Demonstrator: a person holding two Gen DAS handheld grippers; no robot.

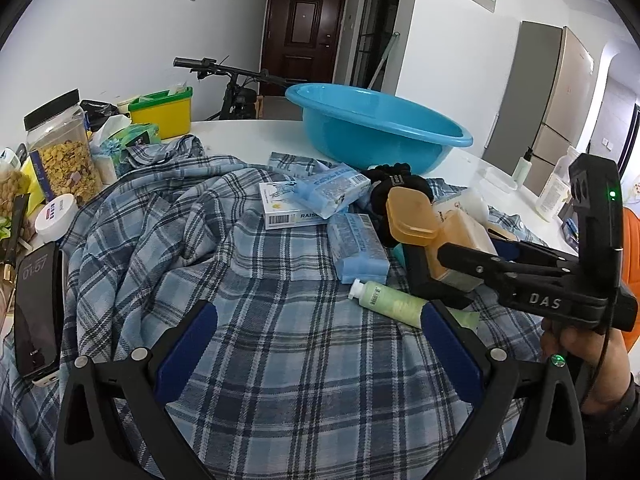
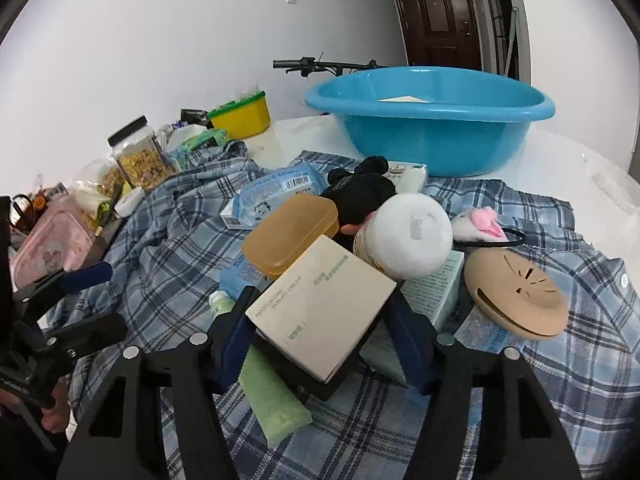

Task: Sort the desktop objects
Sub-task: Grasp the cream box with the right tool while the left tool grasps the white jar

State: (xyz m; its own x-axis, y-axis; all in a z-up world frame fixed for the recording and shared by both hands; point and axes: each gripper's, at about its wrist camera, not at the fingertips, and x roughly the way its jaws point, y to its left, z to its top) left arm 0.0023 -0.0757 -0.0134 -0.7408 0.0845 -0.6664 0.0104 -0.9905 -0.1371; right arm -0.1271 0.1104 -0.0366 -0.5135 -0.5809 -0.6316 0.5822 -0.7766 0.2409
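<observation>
Desk (image 1: 256,128): white, draped in blue plaid shirt (image 1: 240,320), soft and creased.
Cream box (image 2: 320,312): flat, rectangular cardboard, atop the pile.
Right claw (image 2: 320,332): clamped on cream box.
Left claw (image 1: 318,344): spread wide, empty, over shirt.

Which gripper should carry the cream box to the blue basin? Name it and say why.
Right. The right gripper already has its fingers on both sides of the cream box, facing the blue basin. The left gripper is open over bare plaid cloth.
</observation>
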